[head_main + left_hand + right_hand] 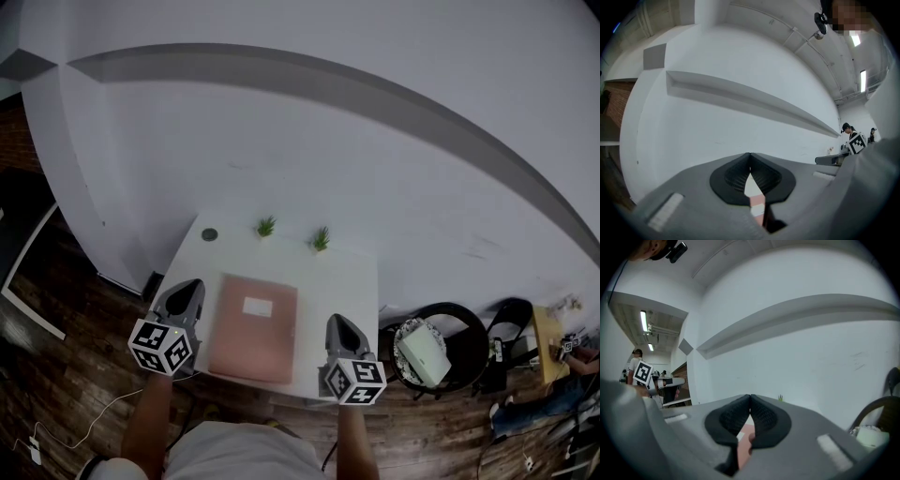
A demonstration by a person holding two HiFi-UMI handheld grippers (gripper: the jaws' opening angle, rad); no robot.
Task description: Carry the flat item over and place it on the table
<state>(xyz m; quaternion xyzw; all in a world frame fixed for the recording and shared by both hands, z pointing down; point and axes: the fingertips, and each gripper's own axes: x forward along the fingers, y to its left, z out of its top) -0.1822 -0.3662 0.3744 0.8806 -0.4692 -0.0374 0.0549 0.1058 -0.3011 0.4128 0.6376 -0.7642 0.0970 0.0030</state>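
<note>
Firstly, left gripper (187,286): the jaws are shut tip to tip and nothing is held; it is poised over the table's left edge.
Flat item: a pink folder (253,328) with a white label is seen lying flat on the white table (349,274), just right of the left gripper and just left of the right one, touched by neither.
Right gripper (337,321): the jaws are closed on nothing, near the folder's right edge.
Step in hand: placement is judged done, with the folder already released.
Doing it well: both grippers should be raised straight up so the folder is not dragged. Its near edge lies close to the table's front and should be checked.
</note>
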